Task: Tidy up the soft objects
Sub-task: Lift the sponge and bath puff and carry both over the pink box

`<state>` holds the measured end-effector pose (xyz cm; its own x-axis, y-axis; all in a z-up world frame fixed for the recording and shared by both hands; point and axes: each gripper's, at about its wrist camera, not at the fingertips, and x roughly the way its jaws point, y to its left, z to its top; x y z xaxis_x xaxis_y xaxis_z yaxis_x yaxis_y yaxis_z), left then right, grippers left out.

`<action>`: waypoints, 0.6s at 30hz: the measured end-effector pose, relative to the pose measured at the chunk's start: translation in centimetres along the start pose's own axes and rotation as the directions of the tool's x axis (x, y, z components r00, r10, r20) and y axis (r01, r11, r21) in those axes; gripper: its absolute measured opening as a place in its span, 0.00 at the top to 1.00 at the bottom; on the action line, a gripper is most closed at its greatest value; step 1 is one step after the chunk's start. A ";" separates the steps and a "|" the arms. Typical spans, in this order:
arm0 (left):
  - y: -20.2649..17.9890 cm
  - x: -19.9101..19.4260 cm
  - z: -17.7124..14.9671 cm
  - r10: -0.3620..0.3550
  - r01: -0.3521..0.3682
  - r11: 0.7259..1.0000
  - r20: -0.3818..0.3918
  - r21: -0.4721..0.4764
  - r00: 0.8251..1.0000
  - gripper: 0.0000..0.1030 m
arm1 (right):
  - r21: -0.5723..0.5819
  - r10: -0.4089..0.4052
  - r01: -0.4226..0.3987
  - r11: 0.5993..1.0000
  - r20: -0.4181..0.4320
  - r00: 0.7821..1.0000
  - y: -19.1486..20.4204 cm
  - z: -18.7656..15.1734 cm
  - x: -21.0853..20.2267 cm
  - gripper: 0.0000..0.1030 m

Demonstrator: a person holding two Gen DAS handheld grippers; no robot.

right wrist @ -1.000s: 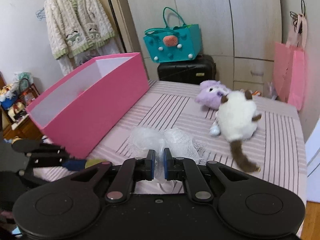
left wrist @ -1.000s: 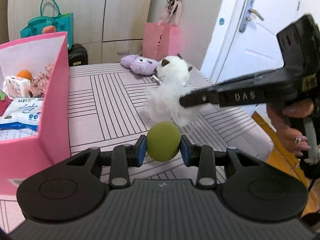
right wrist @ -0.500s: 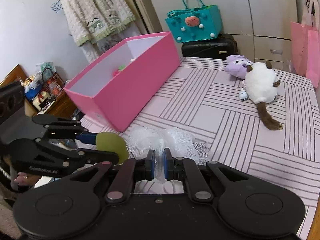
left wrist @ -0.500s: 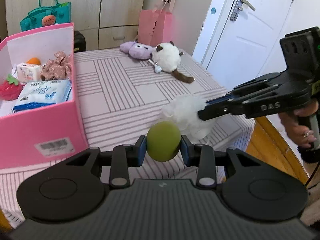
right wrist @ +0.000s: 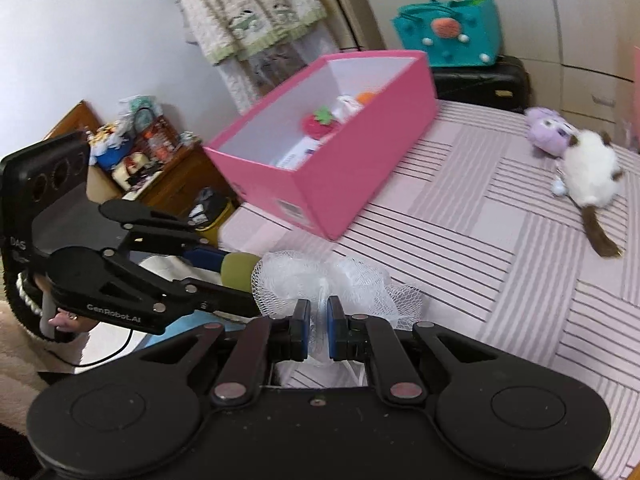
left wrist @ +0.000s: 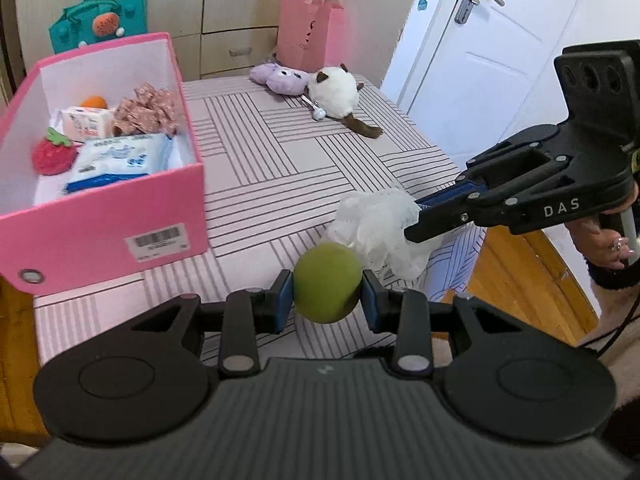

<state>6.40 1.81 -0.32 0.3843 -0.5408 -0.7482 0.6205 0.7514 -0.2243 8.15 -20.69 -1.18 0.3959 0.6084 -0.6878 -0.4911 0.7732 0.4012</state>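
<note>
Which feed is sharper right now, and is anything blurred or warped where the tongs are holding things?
Left wrist view: sharp; the green ball in the left tongs and the pink box are crisp, though the fisheye bends the door. Right wrist view: softer, with motion blur on the hanging cardigan and the white plush; the mesh pouf in the right tongs stays readable.
</note>
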 end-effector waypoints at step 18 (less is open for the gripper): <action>5.1 -6.9 1.9 0.116 -0.112 0.993 0.175 -0.032 0.978 0.66 | -0.143 0.062 -0.047 0.989 0.103 0.993 5.4 7.6 1.1 0.90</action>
<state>8.20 8.68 4.92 0.5674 -0.5078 -0.6483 0.5514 0.8190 -0.1588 11.82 -14.45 4.80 0.4425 0.6708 -0.5952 -0.6151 0.7100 0.3429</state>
